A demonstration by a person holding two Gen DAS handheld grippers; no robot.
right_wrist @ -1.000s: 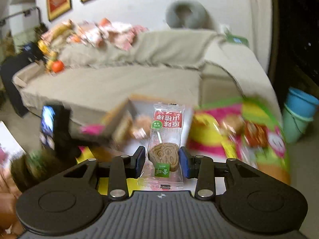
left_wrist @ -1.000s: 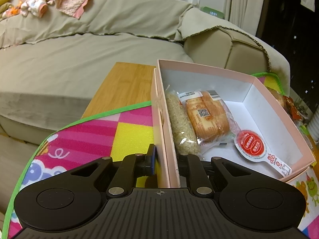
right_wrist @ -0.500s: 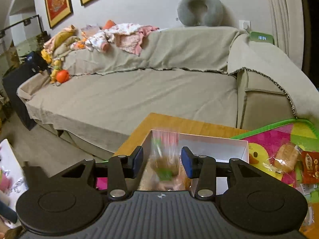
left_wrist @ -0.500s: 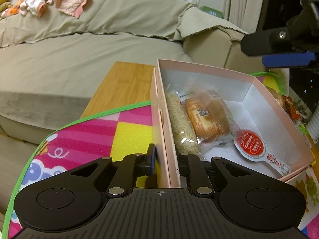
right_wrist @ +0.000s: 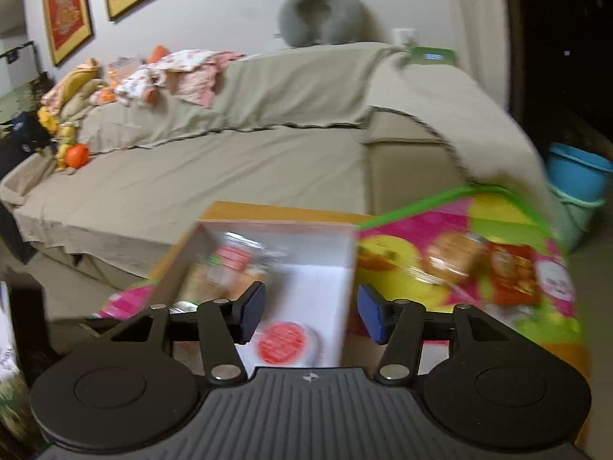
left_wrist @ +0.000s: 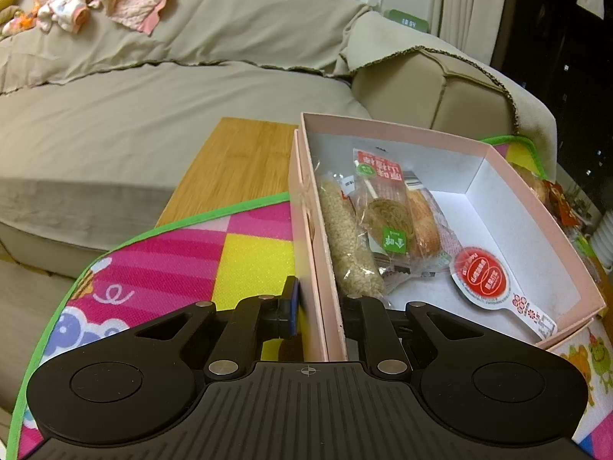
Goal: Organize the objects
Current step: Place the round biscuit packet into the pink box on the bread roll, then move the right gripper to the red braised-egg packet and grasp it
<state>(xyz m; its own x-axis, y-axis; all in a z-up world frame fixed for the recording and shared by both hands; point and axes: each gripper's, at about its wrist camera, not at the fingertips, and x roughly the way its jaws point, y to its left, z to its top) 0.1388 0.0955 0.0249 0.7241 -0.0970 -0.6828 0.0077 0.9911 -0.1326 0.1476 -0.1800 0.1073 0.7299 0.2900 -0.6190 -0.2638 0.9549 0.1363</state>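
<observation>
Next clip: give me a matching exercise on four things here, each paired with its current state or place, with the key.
Things:
1. left gripper
2. right gripper
3. lollipop packet
4. red-lidded cup

States or places:
A. open, jaws just widened, nothing between them
B. lying on the other snacks in the pink box
C. shut on the box's near wall
D. on the box floor, at the near right corner

Pairs: 1-C, 2-A, 3-B, 4-D
</observation>
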